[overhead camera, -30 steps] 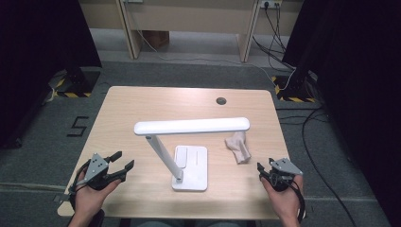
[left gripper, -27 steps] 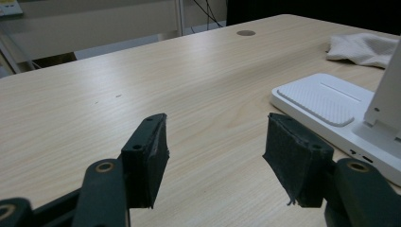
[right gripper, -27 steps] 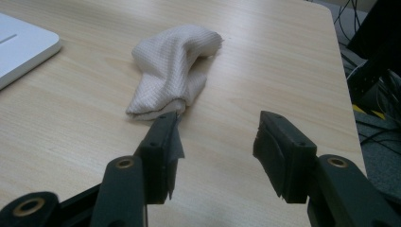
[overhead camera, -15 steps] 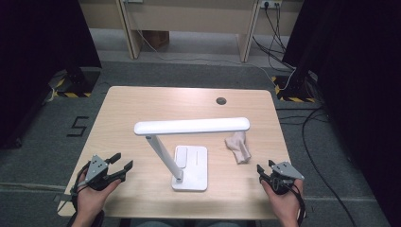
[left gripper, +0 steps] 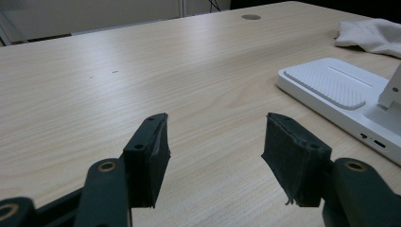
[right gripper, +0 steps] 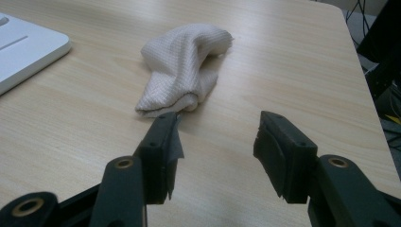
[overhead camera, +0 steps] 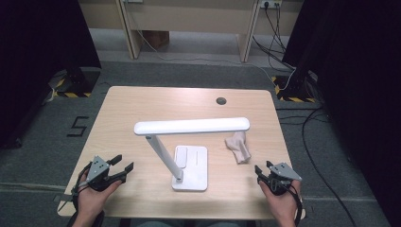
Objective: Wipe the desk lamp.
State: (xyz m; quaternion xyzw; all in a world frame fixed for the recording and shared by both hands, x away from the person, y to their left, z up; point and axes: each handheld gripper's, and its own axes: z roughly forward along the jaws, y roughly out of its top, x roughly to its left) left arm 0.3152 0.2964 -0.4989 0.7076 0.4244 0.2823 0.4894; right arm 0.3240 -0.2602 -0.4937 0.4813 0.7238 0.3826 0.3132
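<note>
Open right tongs (right gripper: 215, 142) face the crumpled cloth (right gripper: 182, 66) lying lengthwise just beyond; open left tongs (left gripper: 215, 151) wait far left.

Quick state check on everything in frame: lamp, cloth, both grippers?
Desk lamp: upright on its base, head level over the table, no glow visible.
Cloth: crumpled, lying loose on the table right of the lamp base, untouched.
Left gripper: open, empty, low over bare table.
Right gripper: open, empty, pointed at the cloth, just short of it.
Table: flat, round grommet hole near the far edge.
</note>
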